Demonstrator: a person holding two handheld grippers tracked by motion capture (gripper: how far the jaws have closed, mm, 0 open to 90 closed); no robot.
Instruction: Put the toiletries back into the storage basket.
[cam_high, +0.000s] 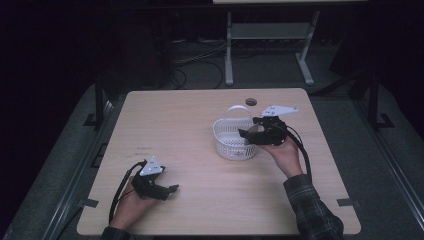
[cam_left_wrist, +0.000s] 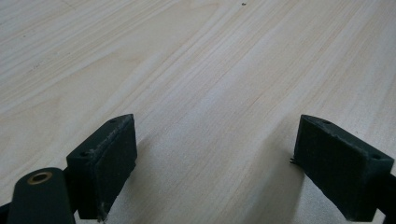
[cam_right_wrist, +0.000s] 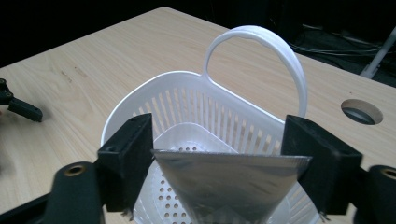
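Note:
A white slotted basket (cam_high: 231, 145) with an upright hoop handle (cam_right_wrist: 261, 35) stands on the wooden table (cam_high: 190, 115), right of centre. My right gripper (cam_high: 248, 134) hangs over the basket's right rim, shut on a flat silver packet (cam_right_wrist: 229, 179). The packet spans the gap between the two jaws and points down into the basket (cam_right_wrist: 140, 100). My left gripper (cam_high: 172, 189) rests low on the table near the front left. In the left gripper view it (cam_left_wrist: 215, 140) stands open, with bare wood between its fingers.
A round cable hole (cam_high: 251, 101) sits in the table behind the basket, also seen as the hole (cam_right_wrist: 361, 111) at the right. Beyond the far edge stand a table frame's legs (cam_high: 229, 55) and floor cables. Bare wood lies between the two grippers.

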